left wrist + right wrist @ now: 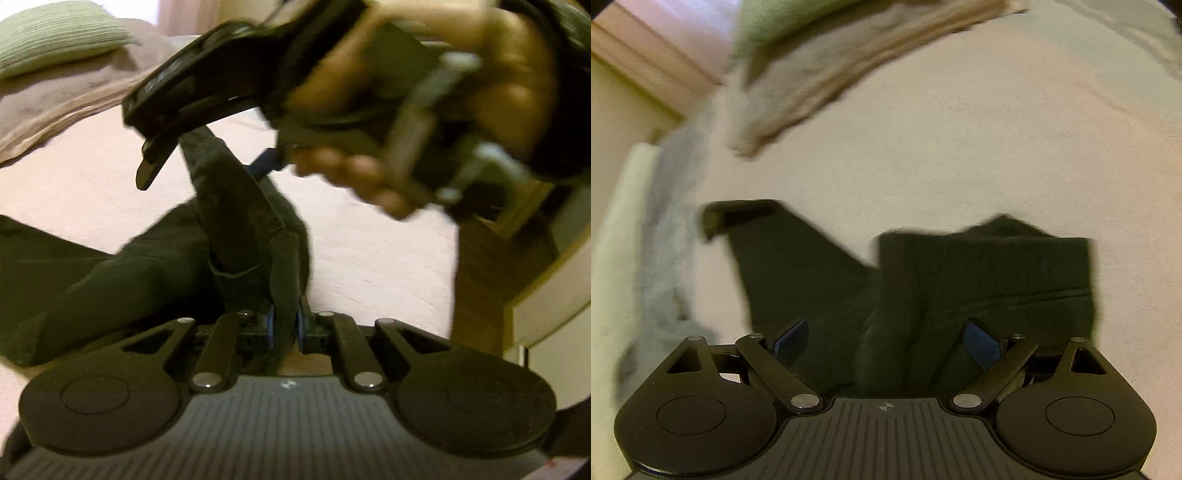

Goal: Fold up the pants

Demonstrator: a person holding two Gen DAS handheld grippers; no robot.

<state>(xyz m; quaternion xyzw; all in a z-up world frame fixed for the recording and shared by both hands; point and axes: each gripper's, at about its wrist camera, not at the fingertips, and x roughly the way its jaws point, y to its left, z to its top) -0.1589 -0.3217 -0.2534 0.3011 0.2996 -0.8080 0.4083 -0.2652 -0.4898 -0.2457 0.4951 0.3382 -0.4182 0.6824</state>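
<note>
My left gripper pinches a fold of the dark green fabric pants; my right gripper gapes wide just above them.

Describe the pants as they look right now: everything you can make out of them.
The pants are dark, nearly black, of soft, limp cloth, lying crumpled on a pale bedsheet. In the right wrist view one leg runs off to the left, its end turned up, while a broader, ribbed-looking part lies to the right. The left tool is shut on a raised fold of them, pulling it up into a ridge. The right tool hangs open over the cloth, which lies between its fingers, ungripped. Motion blur hides finer detail.
</note>
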